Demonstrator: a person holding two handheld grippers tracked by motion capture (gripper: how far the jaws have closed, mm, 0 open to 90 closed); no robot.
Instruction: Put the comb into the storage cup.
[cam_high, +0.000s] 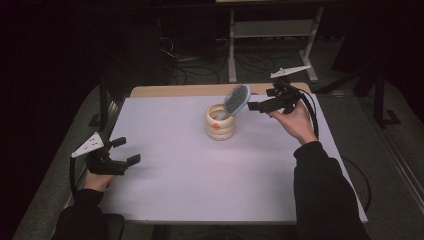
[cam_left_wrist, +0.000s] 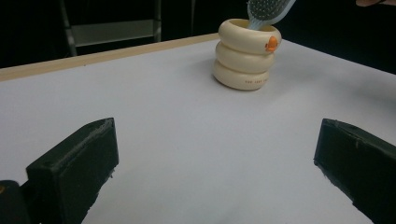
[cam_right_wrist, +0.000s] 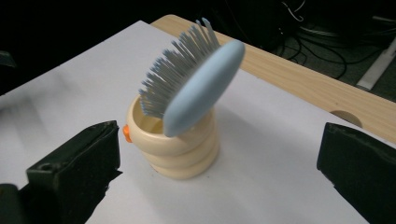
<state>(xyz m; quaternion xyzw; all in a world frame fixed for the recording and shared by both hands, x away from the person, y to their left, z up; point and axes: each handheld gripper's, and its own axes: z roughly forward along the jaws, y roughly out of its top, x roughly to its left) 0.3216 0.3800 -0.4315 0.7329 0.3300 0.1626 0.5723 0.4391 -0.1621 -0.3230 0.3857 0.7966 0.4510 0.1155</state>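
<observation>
Two grippers on the go here, both with nothing in them. The right gripper (cam_high: 254, 106) is held up in the air at the far right of the table (cam_high: 200, 190), jaws spread wide, pointing toward the cream holder (cam_high: 220, 122), the one that looks like three stacked rings with a little orange mark on its side. The light blue hairbrush (cam_high: 236, 99) stands handle-down inside that holder, leaning so its head tips out over the rim toward the right gripper. The jaw tips sit just beside the brush head but aren't touching it, there's a visible gap in the high view. From the right gripper view, the smooth blue back of the hairbrush (cam_right_wrist: 201, 91) faces the camera, bristles pointing away, and it sits between the two black jaws but farther out in front of them, with the holder (cam_right_wrist: 180, 149) below it.

The left gripper (cam_high: 126, 151) is down low at the near left edge of the table, well apart from the holder, jaws also wide open and facing across the white surface. In the left gripper view the holder (cam_left_wrist: 245, 58) is way out ahead and a bit right of centre, with the brush bristles (cam_left_wrist: 264, 9) poking in at the top edge. A wooden strip (cam_high: 200, 90) runs along the far side of the table, behind the holder.
</observation>
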